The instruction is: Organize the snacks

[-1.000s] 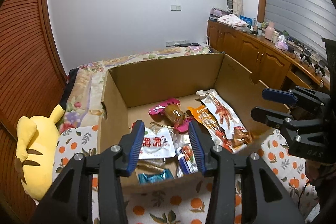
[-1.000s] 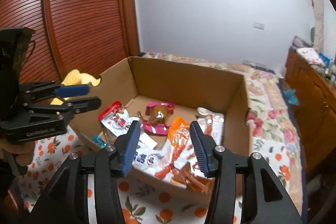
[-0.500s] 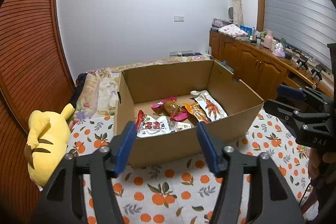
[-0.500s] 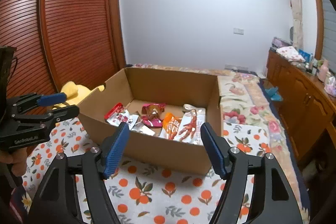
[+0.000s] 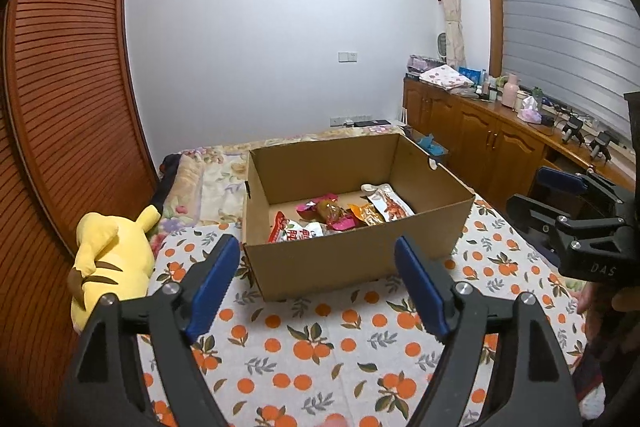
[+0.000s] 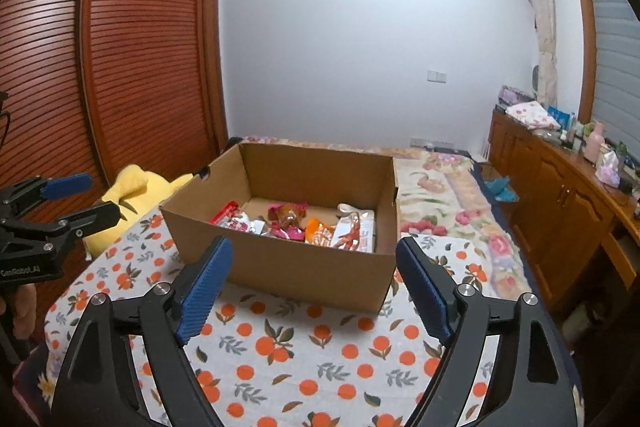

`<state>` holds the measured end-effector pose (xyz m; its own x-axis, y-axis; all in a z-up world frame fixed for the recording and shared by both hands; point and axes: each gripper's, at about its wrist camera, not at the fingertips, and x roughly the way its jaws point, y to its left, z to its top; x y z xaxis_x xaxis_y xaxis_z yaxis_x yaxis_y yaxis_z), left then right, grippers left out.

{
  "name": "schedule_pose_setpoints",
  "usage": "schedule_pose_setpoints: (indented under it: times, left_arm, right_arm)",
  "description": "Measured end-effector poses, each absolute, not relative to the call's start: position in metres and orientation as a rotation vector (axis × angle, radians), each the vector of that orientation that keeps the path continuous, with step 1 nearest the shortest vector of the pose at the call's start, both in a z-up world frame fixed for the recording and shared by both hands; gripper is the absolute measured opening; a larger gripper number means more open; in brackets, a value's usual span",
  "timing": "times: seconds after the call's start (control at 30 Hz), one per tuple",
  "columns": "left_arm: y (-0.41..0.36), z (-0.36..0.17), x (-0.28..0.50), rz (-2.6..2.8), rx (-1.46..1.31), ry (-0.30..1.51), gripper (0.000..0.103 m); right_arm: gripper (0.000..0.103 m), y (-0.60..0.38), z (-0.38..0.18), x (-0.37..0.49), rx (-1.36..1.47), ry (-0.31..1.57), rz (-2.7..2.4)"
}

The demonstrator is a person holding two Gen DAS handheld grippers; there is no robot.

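An open cardboard box point(image 5: 352, 263) stands on a cloth printed with oranges point(image 5: 320, 347); it also shows in the right wrist view point(image 6: 304, 267). Inside lie several snack packets: a red-and-white one point(image 5: 290, 231), a pink one point(image 5: 326, 211), an orange one point(image 5: 364, 213) and a white one with red print point(image 5: 390, 205). My left gripper point(image 5: 318, 285) is open and empty, held back from the box's near wall. My right gripper point(image 6: 314, 285) is open and empty too, back from the box. Each gripper shows in the other's view, the right one point(image 5: 560, 203) and the left one point(image 6: 68, 199).
A yellow plush toy point(image 5: 112, 263) lies left of the box against a slatted wooden wardrobe point(image 5: 60, 127). A floral bedspread point(image 6: 440, 195) stretches behind the box. Wooden cabinets point(image 5: 480, 139) with small items on top line the right wall.
Both grippers have pulled back and up from over the box and opened wider. The snacks stay in the box.
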<state>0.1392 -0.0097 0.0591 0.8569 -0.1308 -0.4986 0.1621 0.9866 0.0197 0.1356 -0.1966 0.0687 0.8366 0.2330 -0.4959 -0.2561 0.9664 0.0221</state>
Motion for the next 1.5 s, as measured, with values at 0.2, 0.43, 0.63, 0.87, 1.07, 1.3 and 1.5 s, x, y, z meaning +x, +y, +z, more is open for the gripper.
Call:
schedule_pose_setpoints:
  times: [0.2,0.43,0.63,0.87,1.07,1.3,1.5]
  left_arm:
    - [-0.009,0.064,0.124,-0.134,0.046,0.485,0.099]
    - [-0.010,0.062,0.114,-0.113,0.041,0.468,0.102]
    - [-0.012,0.053,0.108,-0.092,0.042,0.456,0.102]
    - [-0.011,0.045,0.101,-0.097,0.021,0.456,0.102]
    - [-0.011,0.043,0.096,-0.090,0.026,0.453,0.102]
    - [-0.012,0.040,0.093,-0.093,0.027,0.460,0.102]
    - [-0.011,0.038,0.094,-0.091,0.025,0.465,0.102]
  right_arm:
    - [0.092,-0.196,0.075,0.121,-0.046,0.495,0.236]
    - [0.096,-0.195,0.078,0.109,-0.045,0.469,0.214]
    - [0.099,-0.191,0.076,0.099,-0.062,0.451,0.186]
    - [0.099,-0.188,0.068,0.090,-0.066,0.441,0.157]
    - [0.099,-0.190,0.065,0.087,-0.051,0.443,0.151]
    - [0.099,-0.193,0.062,0.084,-0.040,0.444,0.147]
    - [0.100,-0.193,0.062,0.084,-0.039,0.444,0.150]
